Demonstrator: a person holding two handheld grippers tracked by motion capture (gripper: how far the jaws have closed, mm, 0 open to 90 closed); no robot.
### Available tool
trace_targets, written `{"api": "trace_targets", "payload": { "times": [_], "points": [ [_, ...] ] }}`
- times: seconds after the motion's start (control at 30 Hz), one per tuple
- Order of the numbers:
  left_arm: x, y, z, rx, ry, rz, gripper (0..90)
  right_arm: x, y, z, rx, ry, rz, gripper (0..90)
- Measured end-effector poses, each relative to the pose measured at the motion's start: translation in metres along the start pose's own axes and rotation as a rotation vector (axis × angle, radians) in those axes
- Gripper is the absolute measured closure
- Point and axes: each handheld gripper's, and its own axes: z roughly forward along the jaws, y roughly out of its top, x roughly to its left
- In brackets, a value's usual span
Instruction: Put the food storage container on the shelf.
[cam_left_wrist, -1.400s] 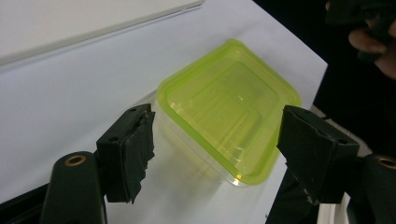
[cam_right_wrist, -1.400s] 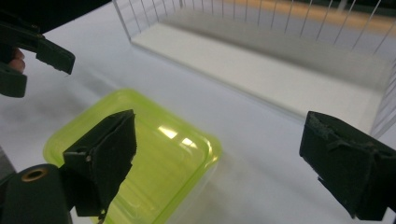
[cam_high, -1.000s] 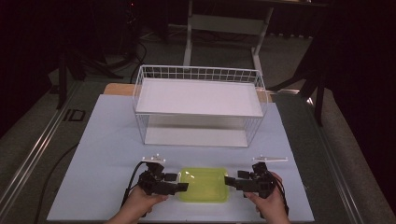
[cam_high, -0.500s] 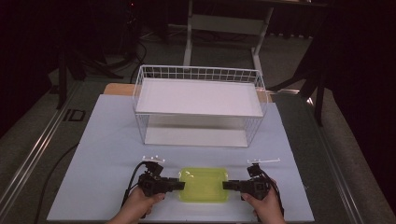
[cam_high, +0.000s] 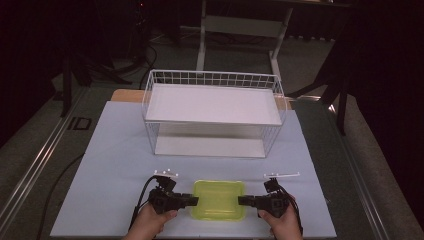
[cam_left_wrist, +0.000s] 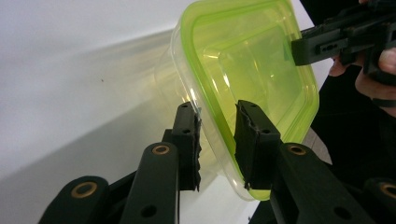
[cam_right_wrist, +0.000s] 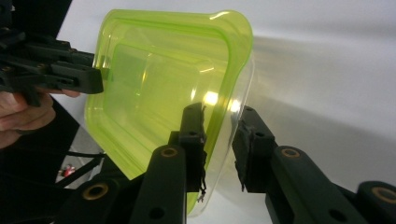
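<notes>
While the green container (cam_high: 218, 199) sits at the table's (cam_high: 115, 150) near edge, the left gripper (cam_high: 192, 201) and right gripper (cam_high: 241, 200), jaws just closing, clamp its opposite short walls, long axis spanning between them.

Shallow yellow-green rectangular container (cam_high: 218, 199): translucent plastic, glossy, smooth, w/ bright glare spots on rim. Black two-jaw grippers, left (cam_left_wrist: 217, 135) & right (cam_right_wrist: 219, 140): matt hard plastic arms w/ brass-look rivets, pads rough-edged rubbery. White wire rack (cam_high: 212, 112): coated metal, matt shelves; pale blue-grey table sheet (cam_high: 115, 160) smooth, matt.
</notes>
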Motion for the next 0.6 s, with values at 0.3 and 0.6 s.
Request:
{"api": "trace_targets", "payload": {
  "times": [0.3,0.6],
  "points": [
    [-0.011,-0.002,-0.007,-0.032,0.048,-0.018,78.7,0.006,-0.004,-0.006,-0.019,-0.001,0.008,79.7],
    [-0.009,0.015,-0.015,-0.098,0.057,-0.034,81.2,0.012,0.014,-0.008,-0.097,-0.029,-0.057,79.8]
  ]
}}
